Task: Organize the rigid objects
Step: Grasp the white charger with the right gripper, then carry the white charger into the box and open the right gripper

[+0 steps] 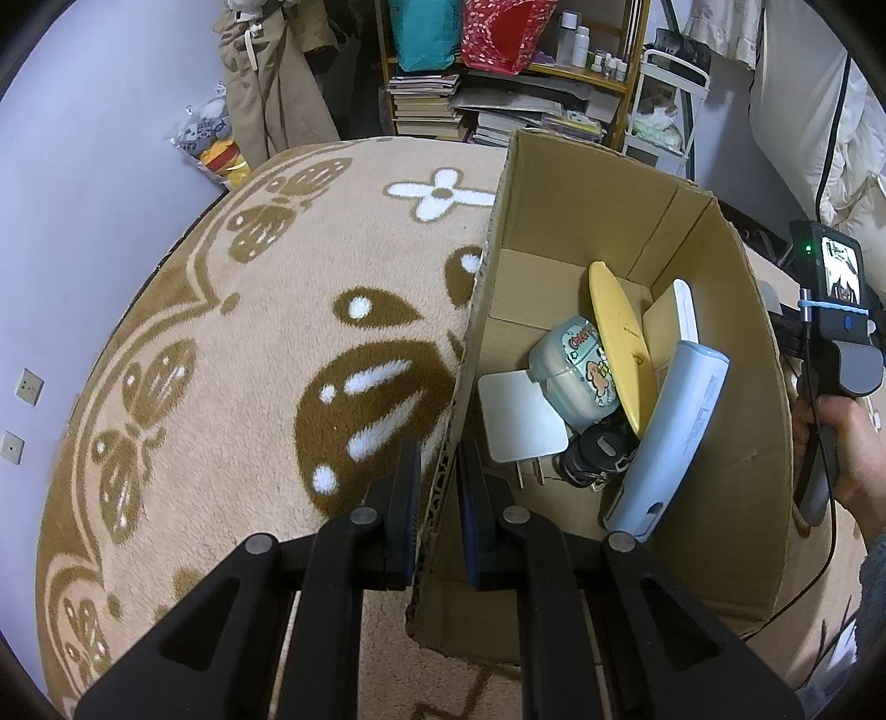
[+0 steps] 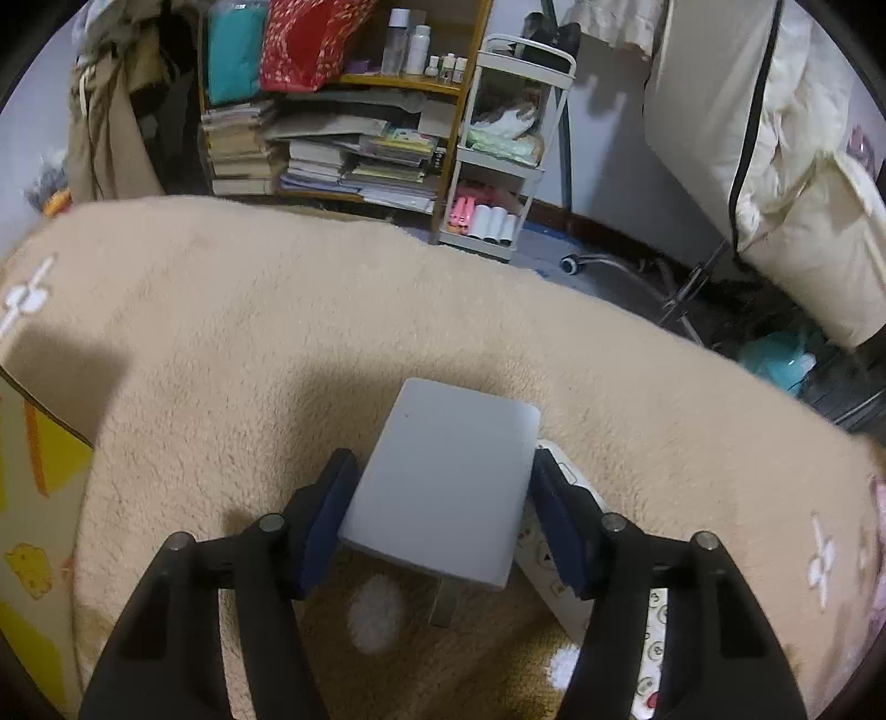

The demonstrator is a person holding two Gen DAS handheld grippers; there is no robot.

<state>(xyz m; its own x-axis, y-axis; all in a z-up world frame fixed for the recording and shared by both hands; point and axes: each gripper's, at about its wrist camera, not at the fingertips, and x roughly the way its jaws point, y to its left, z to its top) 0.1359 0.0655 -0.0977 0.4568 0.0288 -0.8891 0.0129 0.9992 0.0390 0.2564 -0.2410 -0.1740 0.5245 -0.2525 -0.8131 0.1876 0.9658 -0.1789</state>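
The right gripper (image 2: 446, 515) brackets a white rectangular plug adapter (image 2: 443, 487), long axis running near-to-far, pads touching its sides. The left gripper (image 1: 437, 487) clamps the brown cardboard box (image 1: 731, 443) wall, left of the right gripper.

Rug (image 1: 232, 343): beige pile with brown leaf and butterfly motifs and white flecks; box (image 1: 736, 443): plain tan cardboard; plate (image 1: 620, 354): yellow; case (image 1: 576, 365): pale grey-green with a cartoon print; plug (image 1: 523, 421): white; tube (image 1: 673, 432): light blue; bottle cap (image 1: 595, 454): black; adapter (image 2: 443, 487): pale grey-white, between dark blue pads (image 2: 326, 515) on black fingers; remote (image 2: 559, 548): white with dark symbols; bags on shelf: teal (image 2: 235, 50) and red with a pale print (image 2: 310, 44).
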